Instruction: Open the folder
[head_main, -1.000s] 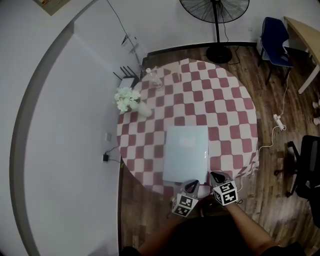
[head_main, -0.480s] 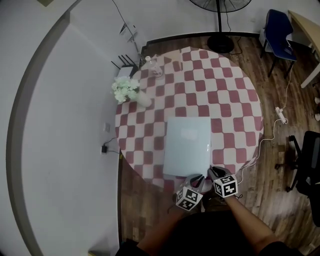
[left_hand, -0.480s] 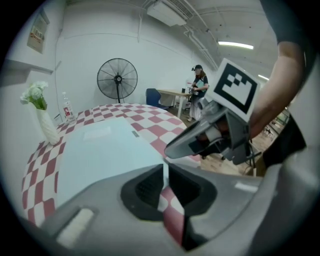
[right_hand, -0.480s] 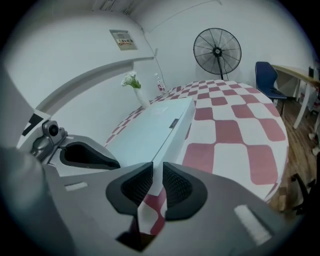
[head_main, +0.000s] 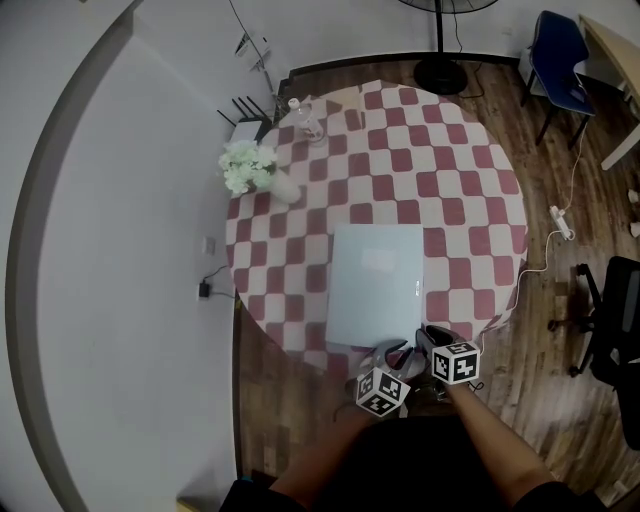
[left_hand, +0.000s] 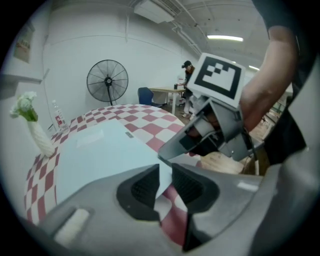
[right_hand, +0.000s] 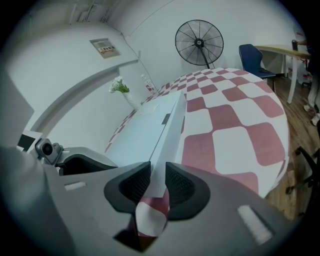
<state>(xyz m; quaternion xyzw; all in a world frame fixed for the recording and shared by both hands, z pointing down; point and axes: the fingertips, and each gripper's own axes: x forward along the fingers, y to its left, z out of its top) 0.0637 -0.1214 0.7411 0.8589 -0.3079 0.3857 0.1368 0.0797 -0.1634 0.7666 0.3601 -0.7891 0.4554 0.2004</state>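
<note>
Head view: pale folder (head_main: 376, 284) lies flat on the checked counter (head_main: 470, 200); left gripper (head_main: 393, 355) and right gripper (head_main: 428, 335) sit at its near edge. Left gripper view: jaws just opening, apart, folder corner between them, unclamped. Right gripper view: jaws likewise opening, released, folder edge in the gap.

Head view steeply overhead, gripper views low, close — all sharing folder (head_main: 375, 285)

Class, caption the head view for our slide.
Closed folder on checked table; left gripper and right gripper at its near edge, jaws just opening around that edge.
</note>
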